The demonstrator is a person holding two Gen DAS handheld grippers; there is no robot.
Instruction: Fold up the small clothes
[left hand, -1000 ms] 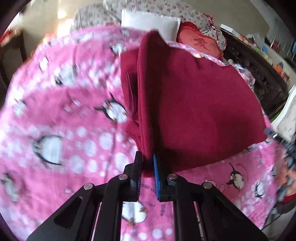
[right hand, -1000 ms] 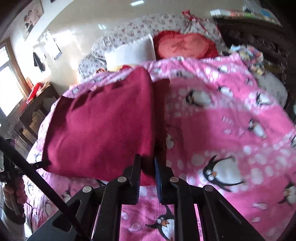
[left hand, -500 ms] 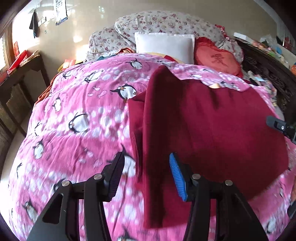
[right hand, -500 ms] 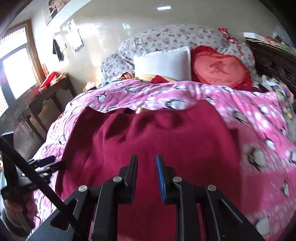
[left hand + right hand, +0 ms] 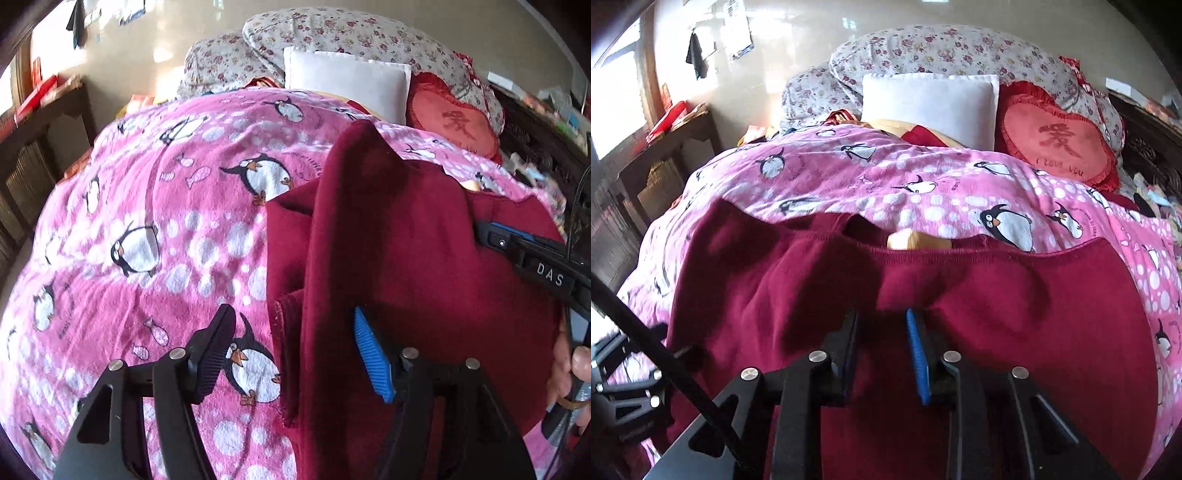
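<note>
On the pink penguin blanket (image 5: 155,236): dark red garment (image 5: 406,266), lying flat with a folded layer along its left edge. My left gripper (image 5: 295,354) is spread wide, empty, straddling that edge. My right gripper (image 5: 881,354) is parted narrowly, holding nothing. Right view alone: heart cushion (image 5: 1056,144) lettering, garment's far hem.

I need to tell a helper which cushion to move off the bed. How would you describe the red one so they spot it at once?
Start at the head of the bed, where the pink penguin blanket ends. Beside the plain white pillow, against the floral pillows, sits the red cushion. Only it is heart-shaped, with a ruffled edge and lettering.
</note>
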